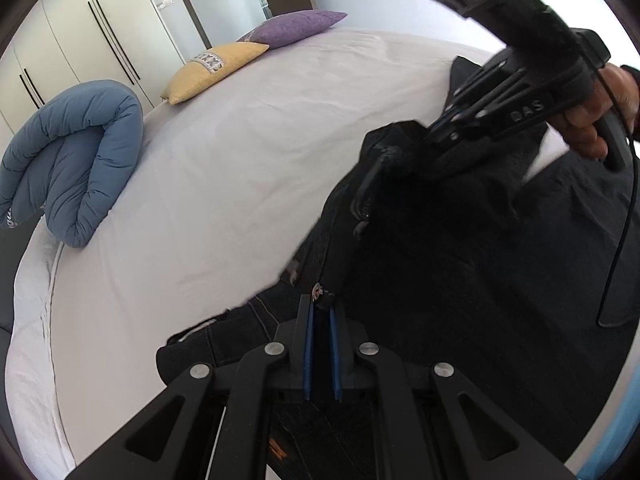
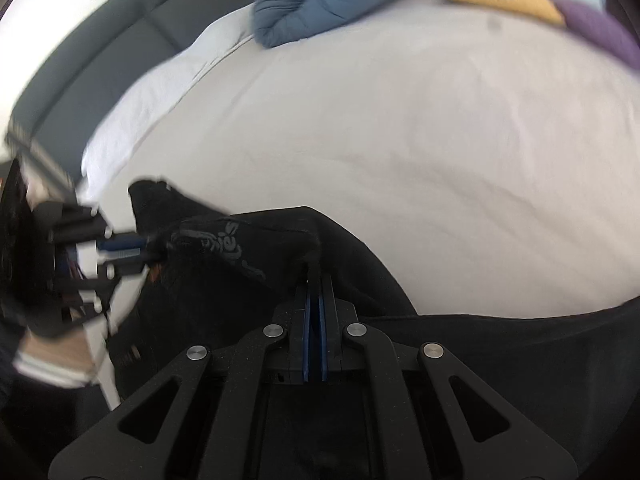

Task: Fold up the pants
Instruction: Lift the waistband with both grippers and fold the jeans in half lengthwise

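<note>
Dark, near-black pants point(image 1: 460, 264) lie bunched on the right of a white bed. At the bottom of the left wrist view, my left gripper point(image 1: 321, 300) is shut on an edge of the pants beside a metal button point(image 1: 317, 289). Further up the garment a hand point(image 1: 596, 120) holds my right gripper point(image 1: 416, 148), whose fingers are buried in a raised fold. The right wrist view shows my right gripper point(image 2: 316, 276) shut on a pinched ridge of the pants point(image 2: 248, 276). To its left, my left gripper point(image 2: 150, 250) clamps the same cloth, lifted off the sheet.
The white sheet point(image 1: 240, 168) stretches to the left and far side. A rolled blue duvet point(image 1: 76, 160) sits at the left edge, with a yellow pillow point(image 1: 212, 70) and a purple pillow point(image 1: 296, 26) at the far end. Wardrobe doors point(image 1: 92, 36) stand behind the bed.
</note>
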